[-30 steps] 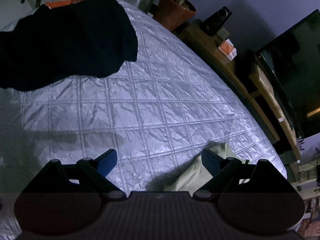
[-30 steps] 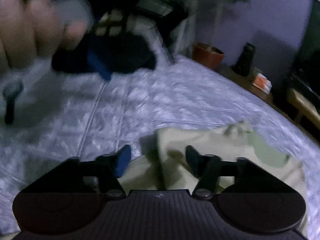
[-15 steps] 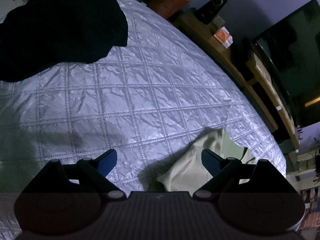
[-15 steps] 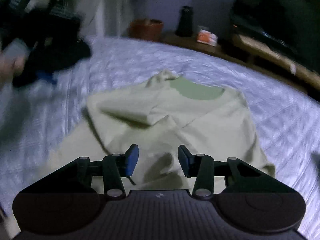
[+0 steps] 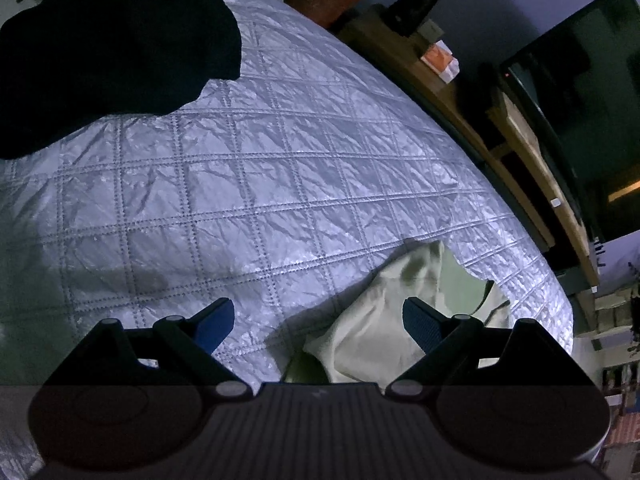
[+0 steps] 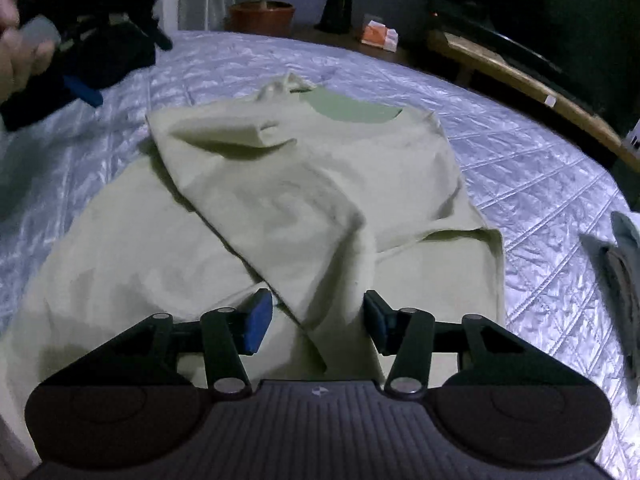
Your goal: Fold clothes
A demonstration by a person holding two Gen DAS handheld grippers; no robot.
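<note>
A pale yellow-green shirt (image 6: 304, 200) lies spread on the bed (image 6: 520, 152), over its silvery quilted cover, neck opening toward the far side, one side folded diagonally across the body so a thick ridge of cloth runs down toward the near hem. The right claw (image 6: 318, 318) hangs just above that ridge; its jaws have just been opening a little, and the fold of cloth sits between the blue pads (image 6: 258, 322) without being pinched. The left claw (image 5: 318, 320) is spread wide over the quilt, nothing in its grip; a corner of the shirt (image 5: 400, 320) bunches up under its right-hand finger, though I can't tell whether it touches. In the right wrist view that left claw shows blurred at the upper left, a hand (image 6: 16, 52) wrapped around its handle. A dark garment (image 5: 108, 48) lies heaped at the far corner of the bed. Beyond the bed stand a terracotta plant pot (image 6: 262, 16), a wooden shelf (image 5: 472, 120) and a dark television (image 5: 580, 92).
</note>
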